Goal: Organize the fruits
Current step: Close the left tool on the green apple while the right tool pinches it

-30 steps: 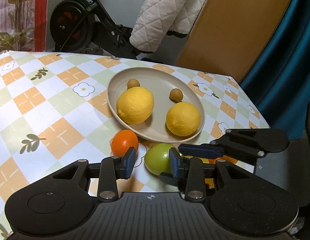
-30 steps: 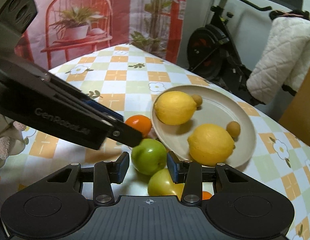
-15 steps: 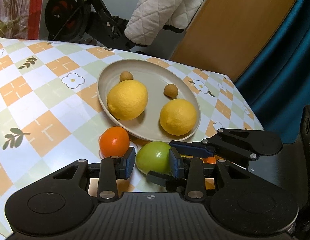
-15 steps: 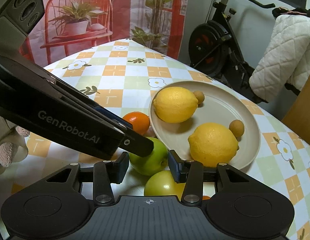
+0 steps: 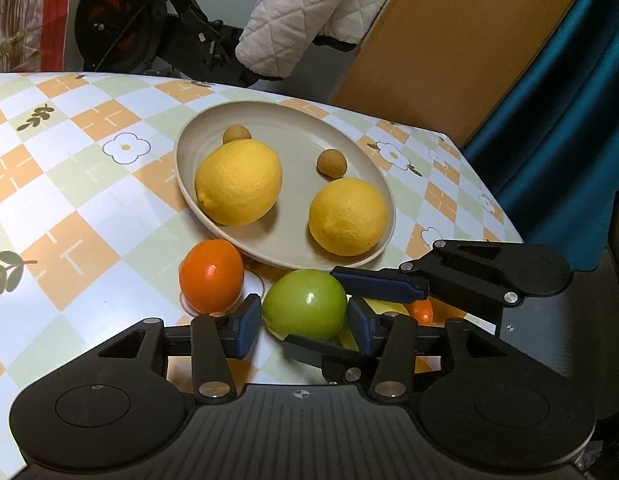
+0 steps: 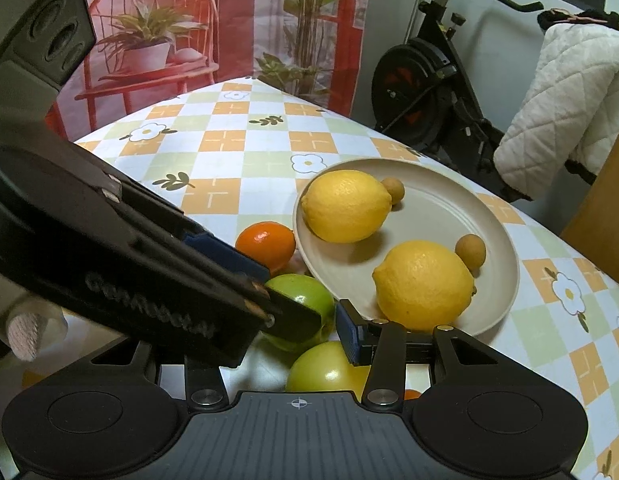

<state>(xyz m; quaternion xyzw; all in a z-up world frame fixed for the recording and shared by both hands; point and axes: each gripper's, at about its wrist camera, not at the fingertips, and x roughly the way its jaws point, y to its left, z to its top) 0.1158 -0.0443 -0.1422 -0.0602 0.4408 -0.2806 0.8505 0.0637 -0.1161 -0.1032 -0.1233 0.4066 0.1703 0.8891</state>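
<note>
On the checked tablecloth point(image 5: 69, 216), just short of the plate point(image 5: 293, 144), a green apple point(image 5: 305, 304) sits between the spreading jaws of the left gripper point(image 5: 303, 326), its pads just clear of the skin. The right gripper point(image 5: 393, 284) crosses close behind, jaws parted and holding nothing; a second green fruit point(image 6: 329, 368) lies near it. An orange point(image 5: 211, 278) lies beside the apple. Risk: crowded grippers may collide, or nudge the round apple so it rolls into its neighbours.

Behind the checked tablecloth point(image 6: 237, 148) stand an exercise bike point(image 6: 425, 80), a quilted white cover point(image 6: 557, 100) beside it, and a red backdrop point(image 6: 157, 40).
</note>
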